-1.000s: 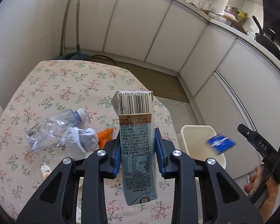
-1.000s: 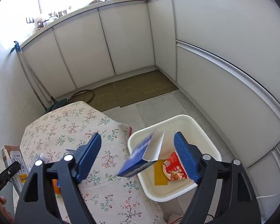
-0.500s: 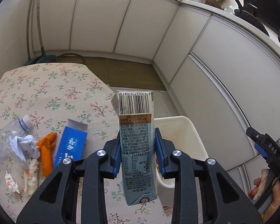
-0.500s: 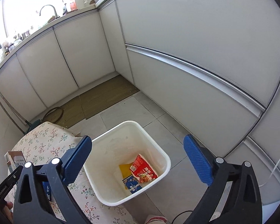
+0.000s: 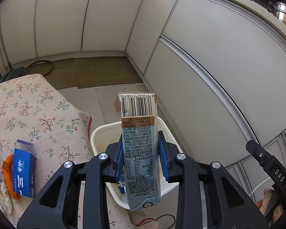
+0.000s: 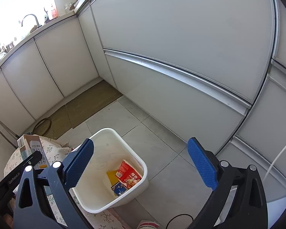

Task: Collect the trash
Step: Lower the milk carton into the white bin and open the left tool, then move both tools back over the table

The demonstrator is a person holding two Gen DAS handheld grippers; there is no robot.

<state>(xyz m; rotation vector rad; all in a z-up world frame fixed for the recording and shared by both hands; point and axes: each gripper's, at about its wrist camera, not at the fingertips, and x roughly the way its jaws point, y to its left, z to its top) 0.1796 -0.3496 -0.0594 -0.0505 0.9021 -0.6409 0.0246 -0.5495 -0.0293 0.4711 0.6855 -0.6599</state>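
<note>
The carton (image 5: pixel 139 145) is printed paperboard with a slight sheen. The bin (image 6: pixel 97 204) is smooth cream plastic. The tongs' pads (image 6: pixel 202 164) are blue and knurled. Floral cloth covers the table (image 5: pixel 34 110). Cabinets (image 6: pixel 181 28) are glossy; floor tiles (image 6: pixel 162 133) look matt.

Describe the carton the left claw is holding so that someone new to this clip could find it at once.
Start at the white plastic bin on the floor beside the floral-cloth table. Above it, the left claw grips a tall pale-blue paper drink carton. Unlike the flat blue box lying on the cloth, it shows a barcode end.
</note>
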